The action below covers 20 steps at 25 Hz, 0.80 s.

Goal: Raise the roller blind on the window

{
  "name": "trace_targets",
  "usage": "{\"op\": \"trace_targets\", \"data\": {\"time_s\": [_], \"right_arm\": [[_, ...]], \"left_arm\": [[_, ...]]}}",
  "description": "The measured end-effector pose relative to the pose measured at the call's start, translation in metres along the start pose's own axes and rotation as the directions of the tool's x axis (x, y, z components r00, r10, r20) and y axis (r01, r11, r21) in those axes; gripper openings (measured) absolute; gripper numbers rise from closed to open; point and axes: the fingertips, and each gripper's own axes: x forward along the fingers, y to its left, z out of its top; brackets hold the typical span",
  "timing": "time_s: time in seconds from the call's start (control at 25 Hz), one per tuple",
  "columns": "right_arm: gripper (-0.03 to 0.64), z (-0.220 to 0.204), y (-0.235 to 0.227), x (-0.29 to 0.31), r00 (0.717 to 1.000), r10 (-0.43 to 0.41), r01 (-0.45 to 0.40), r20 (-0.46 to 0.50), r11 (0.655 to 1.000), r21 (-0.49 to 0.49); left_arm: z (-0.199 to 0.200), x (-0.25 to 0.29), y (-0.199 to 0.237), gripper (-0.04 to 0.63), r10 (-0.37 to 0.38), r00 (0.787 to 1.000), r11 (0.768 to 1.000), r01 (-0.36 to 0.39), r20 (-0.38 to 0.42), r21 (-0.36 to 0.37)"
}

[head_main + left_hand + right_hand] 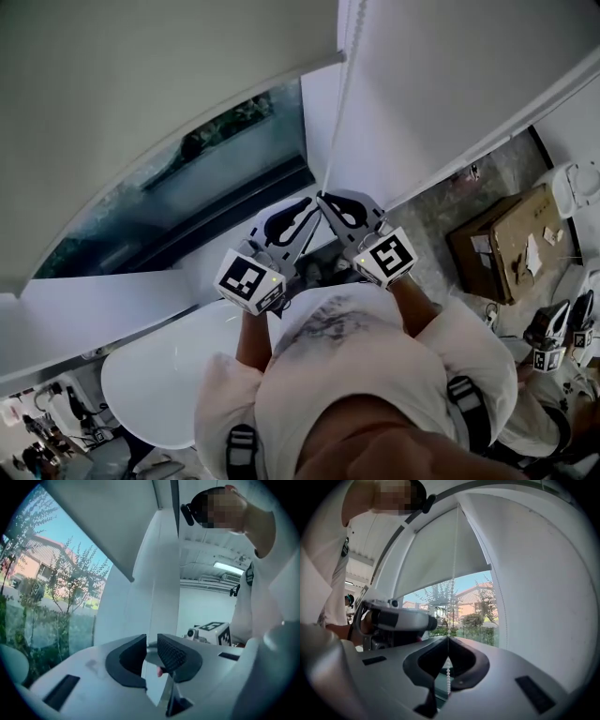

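The roller blind hangs partway down the window. Its bottom edge sits above a strip of bare glass that shows trees and a house outside. The bead chain runs down along the blind's right side and into my right gripper. That gripper's fingers are pressed together at the tips, pinching the chain, and a few beads dangle below the pinch. My left gripper is held up just beside it, fingers a narrow gap apart. A small pale thing shows in that gap, and I cannot tell what it is. Both grippers are close to the white wall right of the window. Below, a round white table stands under the window. A cardboard box lies on the floor to my right.
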Motion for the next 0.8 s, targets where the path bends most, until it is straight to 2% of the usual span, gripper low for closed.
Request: {"op": "trace_targets", "data": {"time_s": [0.28, 0.64, 0.8], "right_arm": [[0.061, -0.003, 0.0, 0.0, 1.0, 0.002, -0.002, -0.011, 1.0, 0.005], [0.061, -0.007, 0.005, 0.004, 1.0, 0.001, -0.001, -0.016, 1.0, -0.009], [0.061, -0.003, 0.006, 0.004, 1.0, -0.001, 0.001, 0.011, 1.0, -0.009]], "left_arm": [[0.074, 0.023, -0.004, 0.06, -0.028, 0.997, 0.993, 0.019, 0.077, 0.116], [0.133, 0.039, -0.009, 0.058, -0.018, 0.985, 0.99, -0.006, 0.17, 0.142], [0.141, 0.037, -0.01, 0.017, -0.012, 0.984, 0.99, -0.013, 0.179, 0.139]]}}
